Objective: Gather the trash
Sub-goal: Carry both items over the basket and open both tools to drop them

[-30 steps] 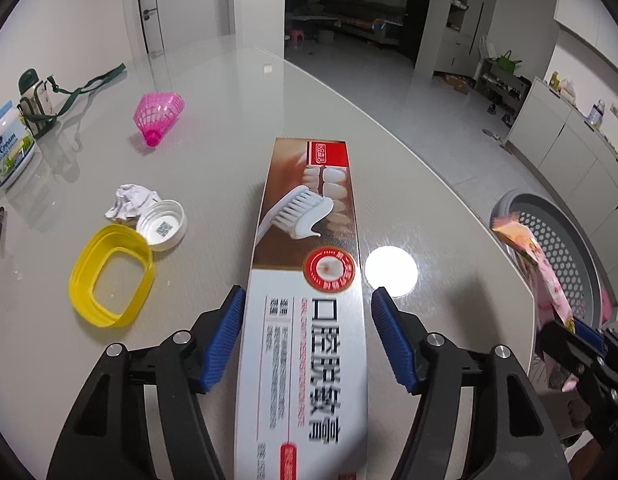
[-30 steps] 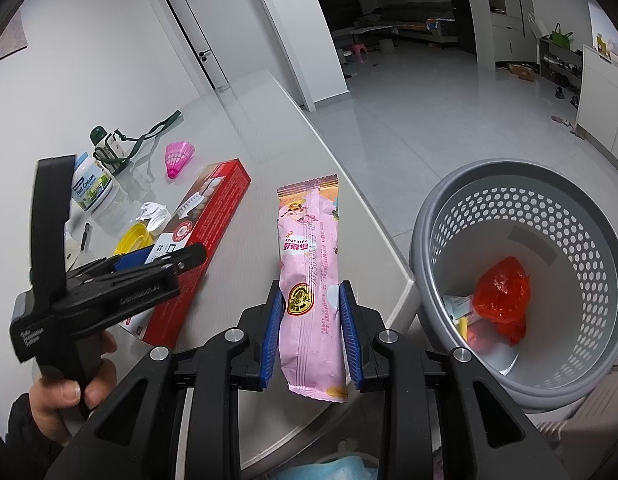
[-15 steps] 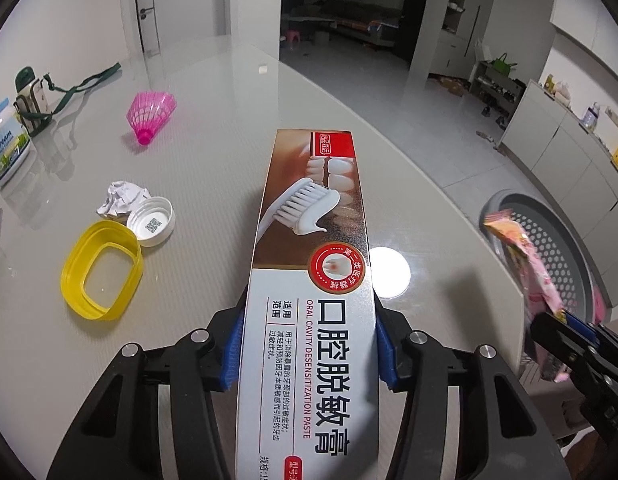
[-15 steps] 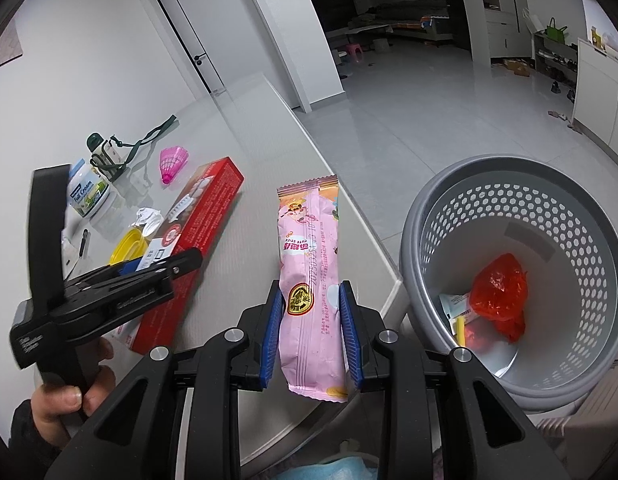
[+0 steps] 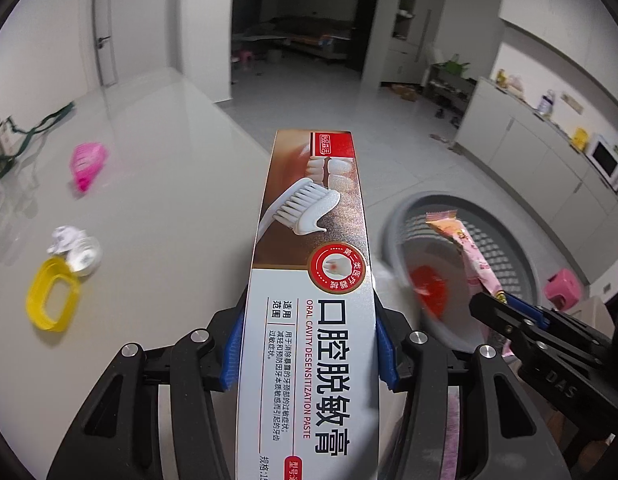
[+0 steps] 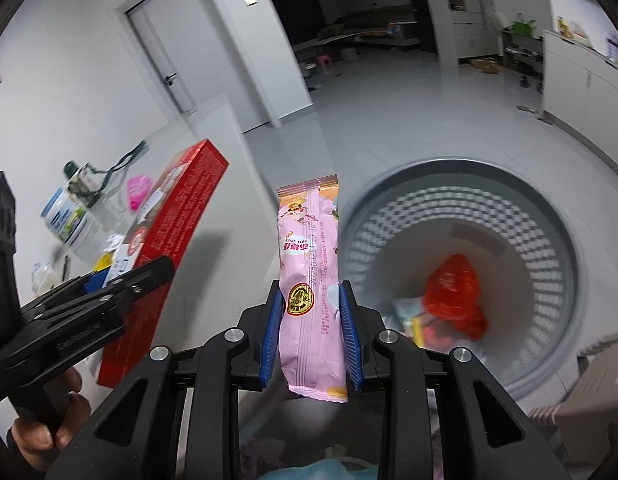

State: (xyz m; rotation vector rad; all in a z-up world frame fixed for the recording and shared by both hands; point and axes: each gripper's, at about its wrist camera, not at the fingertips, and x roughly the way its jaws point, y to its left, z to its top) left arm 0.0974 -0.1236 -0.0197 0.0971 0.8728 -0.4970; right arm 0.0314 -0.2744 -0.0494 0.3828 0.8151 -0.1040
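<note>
Table (image 5: 161, 208), left part: yellow oval ring (image 5: 53, 300); white cap (image 5: 85, 258) touching it; crumpled paper (image 5: 65, 238) just behind; pink shuttlecock (image 5: 89, 164) farther back.

Left gripper (image 5: 307, 354): jaws closed further over the last second, blue pads now pressing both sides of the toothpaste box (image 5: 309, 280), which is off the table, its far end by the table edge.

Right gripper (image 6: 311, 334): clamped on a pink snack wrapper (image 6: 311, 276), upright, near the basket rim.

Grey perforated basket (image 6: 549, 208): on the floor right of the table, holding a red bag (image 6: 453, 292) and other scraps.
</note>
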